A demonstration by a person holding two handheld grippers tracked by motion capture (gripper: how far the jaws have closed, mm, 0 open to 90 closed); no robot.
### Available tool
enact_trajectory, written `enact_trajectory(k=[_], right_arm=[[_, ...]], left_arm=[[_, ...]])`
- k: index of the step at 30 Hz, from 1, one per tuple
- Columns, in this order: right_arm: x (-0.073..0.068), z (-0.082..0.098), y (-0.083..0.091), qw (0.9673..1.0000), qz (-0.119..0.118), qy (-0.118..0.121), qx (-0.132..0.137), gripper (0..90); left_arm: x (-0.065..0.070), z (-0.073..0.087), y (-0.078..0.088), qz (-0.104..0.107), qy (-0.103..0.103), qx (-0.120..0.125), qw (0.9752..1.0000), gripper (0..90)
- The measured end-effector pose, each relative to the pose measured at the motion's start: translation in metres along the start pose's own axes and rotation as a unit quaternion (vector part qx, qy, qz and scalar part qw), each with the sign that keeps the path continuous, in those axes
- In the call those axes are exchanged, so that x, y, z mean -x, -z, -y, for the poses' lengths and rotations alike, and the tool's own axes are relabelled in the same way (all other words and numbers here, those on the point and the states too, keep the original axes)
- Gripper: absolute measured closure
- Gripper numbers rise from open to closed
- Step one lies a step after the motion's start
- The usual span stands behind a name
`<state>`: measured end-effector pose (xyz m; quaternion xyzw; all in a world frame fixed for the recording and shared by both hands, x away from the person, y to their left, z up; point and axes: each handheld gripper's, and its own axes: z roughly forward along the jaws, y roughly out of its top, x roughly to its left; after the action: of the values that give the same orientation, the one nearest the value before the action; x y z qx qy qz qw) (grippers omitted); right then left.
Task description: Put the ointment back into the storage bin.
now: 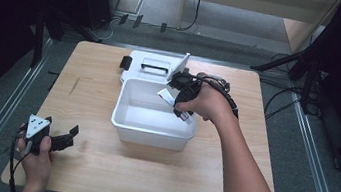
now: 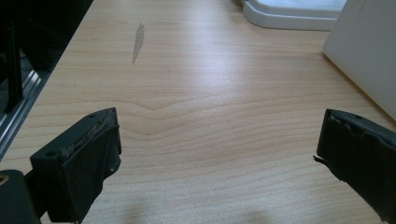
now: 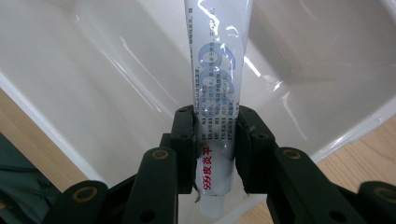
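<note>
Your white plastic bin (image 1: 153, 124) sits mid-desk (image 1: 98, 166), smooth and glossy inside, with nothing lying on its floor as far as I can see. Your right claw (image 3: 215, 140) is pinching a soft white tube (image 3: 217, 79) over the bin's right rim, the tube's far end poking down into it. Blue and red print runs along it, too small to read. The flat lid (image 1: 150, 65) lies behind the bin. Your left claw (image 2: 219, 154) is spread wide over bare wood grain, the bin's wall cut off at its right.
</note>
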<state>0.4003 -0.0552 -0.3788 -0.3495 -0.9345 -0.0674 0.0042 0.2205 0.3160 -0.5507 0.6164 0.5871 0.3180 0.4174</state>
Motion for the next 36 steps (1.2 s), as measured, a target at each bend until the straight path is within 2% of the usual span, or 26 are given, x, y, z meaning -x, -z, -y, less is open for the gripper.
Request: enact_trajectory(k=[14,21,36], right_arm=[[-0.001,0.003,-0.015,0.9998,-0.001,0.022,-0.004,71.8],[0.000,0.005,-0.025,0.9997,-0.014,0.020,-0.004,71.8],[-0.004,0.006,-0.044,0.9989,-0.003,0.037,-0.028,71.8]], left_arm=[[0.000,0.000,0.000,0.000,0.000,0.000,1.0000,0.7],[0.000,0.000,0.000,0.000,0.000,0.001,1.0000,0.7],[0.000,0.000,0.000,-0.001,-0.001,0.000,1.0000,0.7]])
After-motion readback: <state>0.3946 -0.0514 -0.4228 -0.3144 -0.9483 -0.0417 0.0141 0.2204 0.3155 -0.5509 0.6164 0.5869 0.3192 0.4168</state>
